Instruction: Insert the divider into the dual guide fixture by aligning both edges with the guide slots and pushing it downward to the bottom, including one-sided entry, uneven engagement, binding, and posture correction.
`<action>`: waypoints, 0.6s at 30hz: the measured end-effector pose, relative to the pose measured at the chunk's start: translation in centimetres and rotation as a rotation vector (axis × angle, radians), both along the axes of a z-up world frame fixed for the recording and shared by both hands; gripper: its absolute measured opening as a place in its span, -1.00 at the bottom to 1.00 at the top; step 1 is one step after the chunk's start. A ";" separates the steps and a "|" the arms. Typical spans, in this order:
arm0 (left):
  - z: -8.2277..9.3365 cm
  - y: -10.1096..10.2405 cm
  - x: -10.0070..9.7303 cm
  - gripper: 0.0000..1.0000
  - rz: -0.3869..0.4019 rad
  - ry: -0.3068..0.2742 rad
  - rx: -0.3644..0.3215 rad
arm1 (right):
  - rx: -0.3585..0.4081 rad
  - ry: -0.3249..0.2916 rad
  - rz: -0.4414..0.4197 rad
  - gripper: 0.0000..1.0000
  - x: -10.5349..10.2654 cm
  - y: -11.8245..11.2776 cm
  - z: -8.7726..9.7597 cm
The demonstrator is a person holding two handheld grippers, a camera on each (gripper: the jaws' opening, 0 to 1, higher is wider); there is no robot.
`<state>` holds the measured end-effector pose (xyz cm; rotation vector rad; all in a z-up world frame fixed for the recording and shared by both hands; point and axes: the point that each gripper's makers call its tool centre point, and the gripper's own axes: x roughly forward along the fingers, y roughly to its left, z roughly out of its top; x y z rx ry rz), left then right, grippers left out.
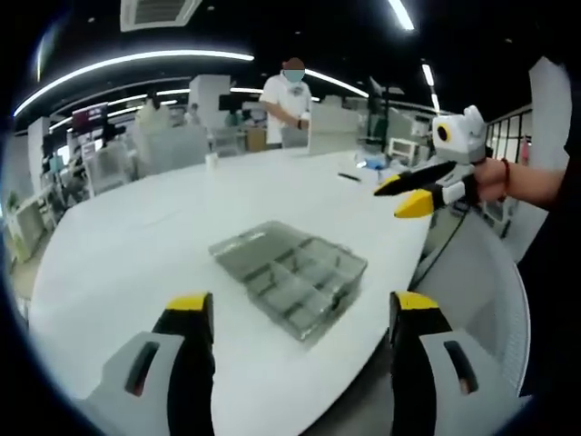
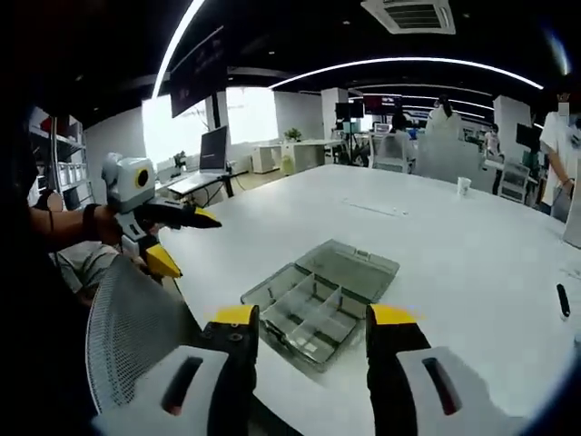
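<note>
Stretching across a bright open office, the broad white worktop (image 1: 136, 263) is carrying the clear grey plastic compartment box (image 1: 290, 275) with its lid lying open, near the edge and well apart from both tools. The left gripper (image 1: 301, 313) and right gripper (image 2: 304, 327) are hovering with jaws spread, pinching nothing. I cannot tell a loose divider from the fitted partitions, so finding it comes first; then gripping it level should limit binding. A grey mesh chair back (image 2: 136, 336) is crowding the approach. A black pen (image 2: 563, 300) is lying far off.
</note>
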<state>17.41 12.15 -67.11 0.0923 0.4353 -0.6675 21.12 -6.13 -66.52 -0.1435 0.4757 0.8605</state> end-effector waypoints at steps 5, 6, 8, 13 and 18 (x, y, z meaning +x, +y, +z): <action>-0.5 -0.1 -1.2 0.76 -0.026 0.043 -0.017 | 0.035 0.047 0.001 0.33 -0.5 -1.4 -0.6; -0.6 -0.1 -1.4 0.76 -0.026 0.040 -0.014 | 0.040 0.053 -0.002 0.37 -0.6 -1.7 -0.6; -0.9 0.1 -2.1 0.83 -0.029 0.048 -0.008 | 0.047 0.053 -0.004 0.47 -0.7 -1.9 -0.5; -0.4 0.8 -3.0 0.93 0.014 0.048 -0.058 | 0.059 0.068 -0.017 0.61 -1.0 -2.1 -0.9; -0.1 0.3 -3.4 0.95 0.011 0.045 -0.044 | 0.097 0.052 0.003 0.68 -1.7 -1.2 -0.4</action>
